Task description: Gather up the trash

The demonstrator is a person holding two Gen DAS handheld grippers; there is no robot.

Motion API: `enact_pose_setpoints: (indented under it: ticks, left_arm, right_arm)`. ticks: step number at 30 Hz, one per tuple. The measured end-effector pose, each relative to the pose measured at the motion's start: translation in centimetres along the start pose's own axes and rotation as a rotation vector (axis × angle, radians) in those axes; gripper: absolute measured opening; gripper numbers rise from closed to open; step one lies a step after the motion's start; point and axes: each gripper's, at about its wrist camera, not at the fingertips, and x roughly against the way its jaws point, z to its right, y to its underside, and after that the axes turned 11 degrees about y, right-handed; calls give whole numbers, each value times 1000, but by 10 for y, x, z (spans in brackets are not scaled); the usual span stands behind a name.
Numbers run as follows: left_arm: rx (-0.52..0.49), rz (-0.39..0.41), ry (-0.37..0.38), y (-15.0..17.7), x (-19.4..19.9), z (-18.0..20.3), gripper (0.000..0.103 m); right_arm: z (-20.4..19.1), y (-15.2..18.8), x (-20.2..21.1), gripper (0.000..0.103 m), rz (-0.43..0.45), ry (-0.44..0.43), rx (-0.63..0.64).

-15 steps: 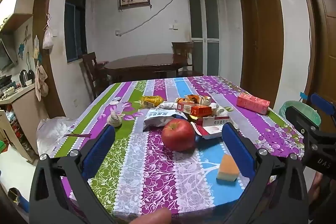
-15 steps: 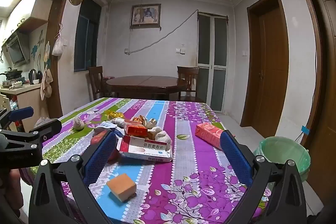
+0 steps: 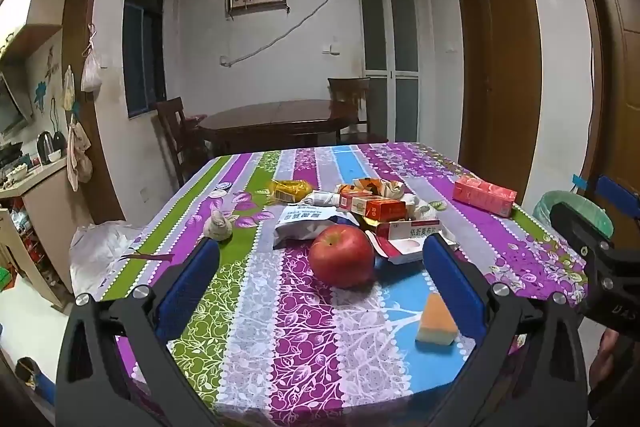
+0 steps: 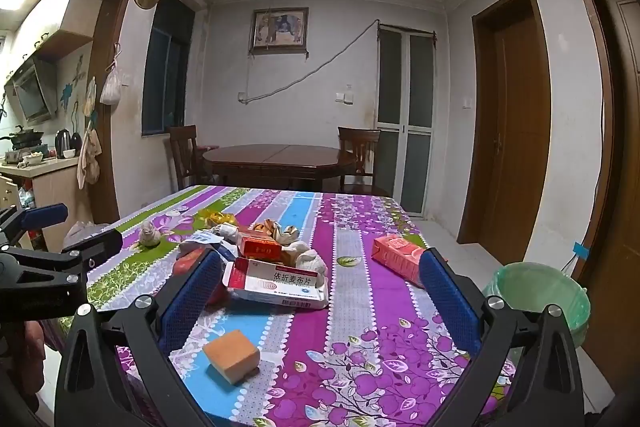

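Striped tablecloth (image 4: 360, 307), dim dining room. Right gripper (image 4: 320, 303) gaping, empty — medicine box (image 4: 276, 283) lies dead centre between its pads, long axis crosswise, sponge (image 4: 231, 355) nearer at lower left. Left gripper (image 3: 320, 283) also spread and empty, apple (image 3: 341, 255) ahead of it. Green bin (image 4: 540, 291) sits off the table's edge at right frame, nearer the right hand; open cloth between.

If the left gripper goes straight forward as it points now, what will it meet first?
Most likely the red apple, which sits nearly centred between the open fingers of the left gripper. Depth is unclear, and the gripper may be above the table.
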Motion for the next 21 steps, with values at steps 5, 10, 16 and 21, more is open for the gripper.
enact_pose_setpoints:
  ticks: [5, 10, 16, 21]
  left_arm:
    - [1, -1, 1, 0, 0, -3, 98]
    - [-3, -7, 1, 0, -1, -2, 98]
    - [5, -11, 0, 0, -2, -3, 98]
    - [2, -6, -1, 0, -1, -4, 98]
  right_arm:
    - [0, 0, 0, 99, 1, 1, 2]
    - [-1, -1, 1, 99, 0, -2, -1]
    - [-1, 0, 1, 99, -3, -3, 2]
    - [0, 1, 2, 99, -6, -5, 5]
